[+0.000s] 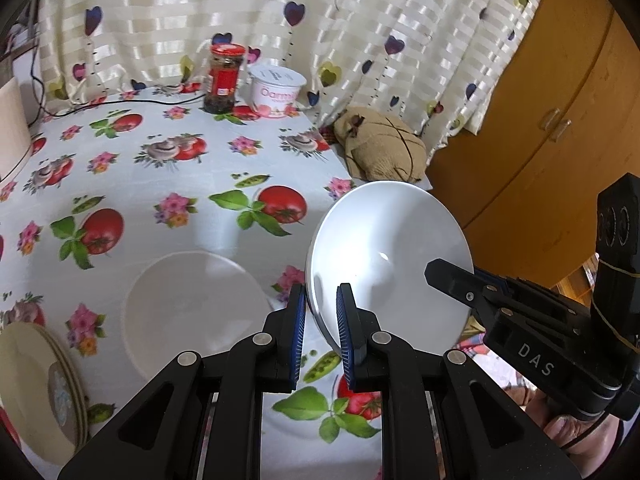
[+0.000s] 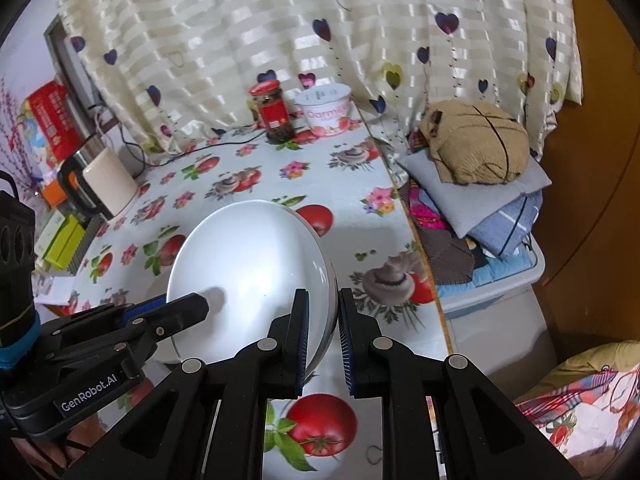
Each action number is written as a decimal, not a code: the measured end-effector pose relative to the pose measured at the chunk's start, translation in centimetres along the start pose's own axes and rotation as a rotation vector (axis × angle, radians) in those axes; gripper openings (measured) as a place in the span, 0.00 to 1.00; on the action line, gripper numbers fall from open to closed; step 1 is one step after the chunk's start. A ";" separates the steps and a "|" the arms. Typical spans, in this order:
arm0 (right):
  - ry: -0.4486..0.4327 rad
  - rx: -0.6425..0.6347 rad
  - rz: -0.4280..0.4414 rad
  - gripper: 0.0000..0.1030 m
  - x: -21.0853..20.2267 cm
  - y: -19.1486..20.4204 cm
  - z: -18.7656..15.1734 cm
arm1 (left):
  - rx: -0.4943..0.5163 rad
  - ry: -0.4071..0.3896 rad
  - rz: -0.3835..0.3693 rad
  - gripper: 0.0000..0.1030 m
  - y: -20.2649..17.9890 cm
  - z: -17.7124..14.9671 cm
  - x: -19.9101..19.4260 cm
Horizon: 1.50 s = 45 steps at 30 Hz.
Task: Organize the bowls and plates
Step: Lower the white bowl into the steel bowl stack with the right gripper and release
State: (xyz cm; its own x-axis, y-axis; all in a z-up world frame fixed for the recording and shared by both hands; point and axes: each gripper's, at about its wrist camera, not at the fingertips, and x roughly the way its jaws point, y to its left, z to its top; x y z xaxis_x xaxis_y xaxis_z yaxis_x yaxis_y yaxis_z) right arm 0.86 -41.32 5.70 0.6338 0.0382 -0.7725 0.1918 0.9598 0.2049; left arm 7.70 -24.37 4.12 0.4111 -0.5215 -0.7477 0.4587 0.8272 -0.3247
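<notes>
Left wrist view: your left gripper (image 1: 322, 328) is nearly closed, its blue pads pinching the near rim of a white bowl (image 1: 384, 256). The bowl is tipped on edge and clear of the table (image 1: 208, 168), its hollow side facing right. Your right gripper (image 1: 448, 276) comes in from the right side and clamps the opposite rim, one finger lying inside the bowl. So the bowl hangs between your two tools. Below and left of it a second white bowl (image 1: 192, 308) sits flat on the cloth near the table's front edge. At the front-left corner is a stack of cream plates (image 1: 36, 392). A red-lidded jar (image 1: 224, 78) and a yogurt tub (image 1: 278, 90) stand side by side at the back edge, by the curtain (image 1: 240, 12).

Right wrist view: your right gripper (image 2: 324, 328) is almost shut on the bowl (image 2: 248, 264), the rim passing between the pads. The bowl's hollow faces left here, and it is raised over the table (image 2: 352, 208), toward its right edge. Your left gripper (image 2: 180, 306) reaches in from the left, one finger inside the bowl. The jar (image 2: 274, 114) and tub (image 2: 326, 112) stand at the back edge. A kettle (image 2: 100, 180) stands at the left edge.
</notes>
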 end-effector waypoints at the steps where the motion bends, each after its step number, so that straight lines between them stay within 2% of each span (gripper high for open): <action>1: -0.001 -0.006 0.003 0.14 -0.1 0.4 0.0 | -0.005 -0.005 0.005 0.16 0.2 -0.1 -0.3; 22: 0.030 -0.124 0.104 0.14 1.1 7.5 0.1 | -0.109 -0.051 0.110 0.16 5.7 -1.5 -4.6; 32: 0.067 -0.161 0.138 0.14 2.9 9.7 -0.2 | -0.148 -0.033 0.149 0.16 7.7 -1.9 -4.4; 45: 0.122 -0.173 0.144 0.14 5.4 10.3 -0.3 | -0.174 0.015 0.170 0.16 9.1 -2.1 -2.7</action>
State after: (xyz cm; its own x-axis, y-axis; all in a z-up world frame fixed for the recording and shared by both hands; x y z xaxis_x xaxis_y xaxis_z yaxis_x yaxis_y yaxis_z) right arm 6.00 -31.11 3.46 0.5482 0.2009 -0.8119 -0.0316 0.9750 0.2199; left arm 9.09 -14.99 1.99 0.4581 -0.3698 -0.8084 0.2410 0.9270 -0.2875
